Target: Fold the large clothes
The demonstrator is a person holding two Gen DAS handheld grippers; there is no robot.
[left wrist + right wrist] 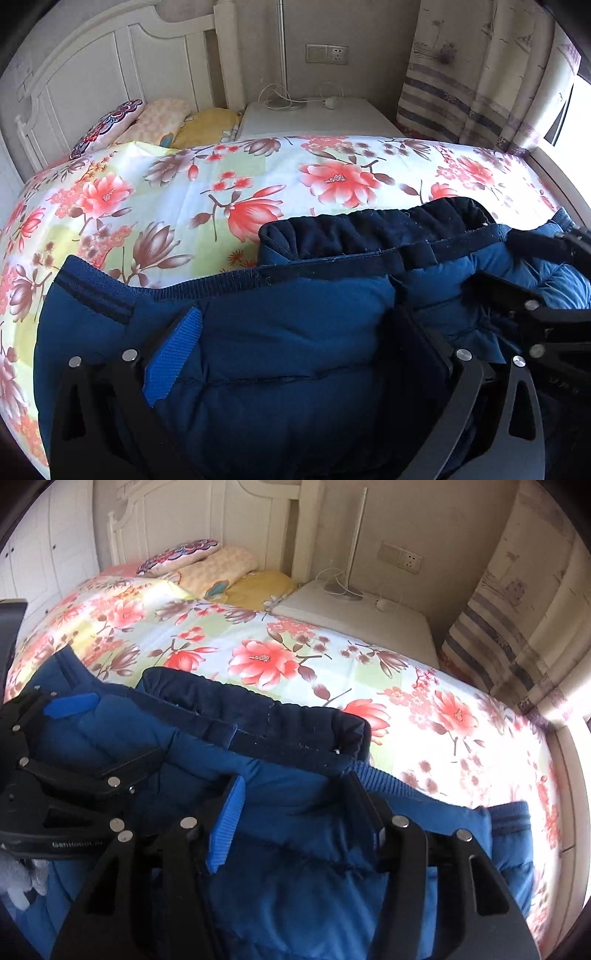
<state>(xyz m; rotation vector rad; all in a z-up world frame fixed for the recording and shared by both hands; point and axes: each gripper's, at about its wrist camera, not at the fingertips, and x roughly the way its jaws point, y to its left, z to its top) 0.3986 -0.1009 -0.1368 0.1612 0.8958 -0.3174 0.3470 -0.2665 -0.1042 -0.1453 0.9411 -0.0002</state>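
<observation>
- A blue padded jacket [288, 350] is lying bunched at the near side of the bed, on the floral bedspread [229, 192]; its ribbed hem [99, 291] and dark fleece-lined collar [376, 225] are facing the far side.
- The left gripper [295, 354] is standing with its jaws spread wide, both fingers pressing into quilted fabric; whether it is gripping any fabric cannot be told.
- The right gripper [299, 812] is likewise splayed wide, its fingers sunk into the padded cloth just below the collar [258, 716]; no pinch is showing.
- In the right wrist view, the left gripper [74, 738] is sitting close beside the right one, both over the same garment.
- Beyond the jacket, the bedspread [258, 653] is running flat towards the pillows [155, 122] at the headboard [110, 66].
- The far bed edge is meeting a white nightstand [317, 118] carrying a lamp stand [282, 55] and a cable; a striped curtain [480, 85] is hanging at the right, near the bed's corner.
- Textures: the jacket shell is smooth and stitched in puffy horizontal panels, the hem is ribbed knit, and the collar lining is soft and gathered. The blue pads [173, 362] on the gripper fingers are ribbed.
</observation>
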